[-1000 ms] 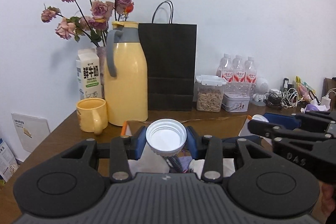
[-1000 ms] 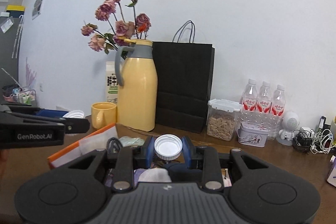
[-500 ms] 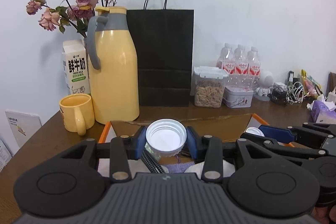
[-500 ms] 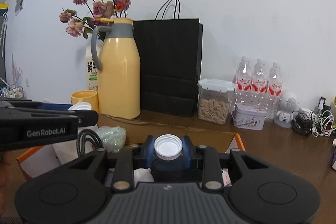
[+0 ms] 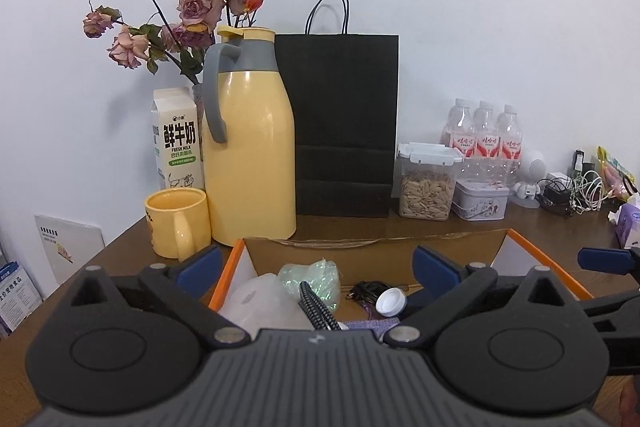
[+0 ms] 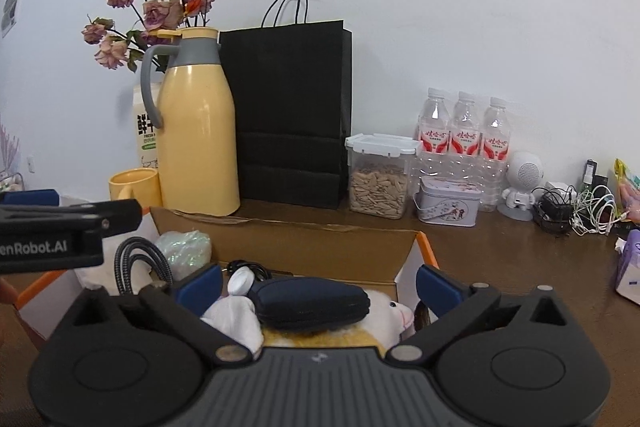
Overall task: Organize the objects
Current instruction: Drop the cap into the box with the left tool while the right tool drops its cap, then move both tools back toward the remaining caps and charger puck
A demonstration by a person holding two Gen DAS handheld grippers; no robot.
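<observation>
An open cardboard box [image 5: 520,251] with orange edges sits on the brown table. A white bottle cap [image 5: 391,301] lies loose inside it beside a black cable; the right wrist view shows a white cap [image 6: 241,281] against a dark blue pouch [image 6: 312,303]. My left gripper [image 5: 316,267] hangs over the box, its jaws opening wide, with nothing between its pads. My right gripper [image 6: 318,285] hovers over the box [image 6: 404,267] as well, jaws opening, pads touching nothing. Each gripper shows at the edge of the other's view.
In the box lie a braided cable [image 5: 316,307], an iridescent bag [image 5: 316,279] and a plush toy [image 6: 384,319]. Behind it stand a yellow mug [image 5: 176,221], yellow thermos [image 5: 252,147], milk carton, black paper bag [image 5: 344,123], seed jar, tin, water bottles and tangled chargers [image 6: 580,207].
Both grippers have gone from shut on a white cap to wide open. The caps have left the jaws, and one now lies in the box. Both hands sank slightly over the box.
</observation>
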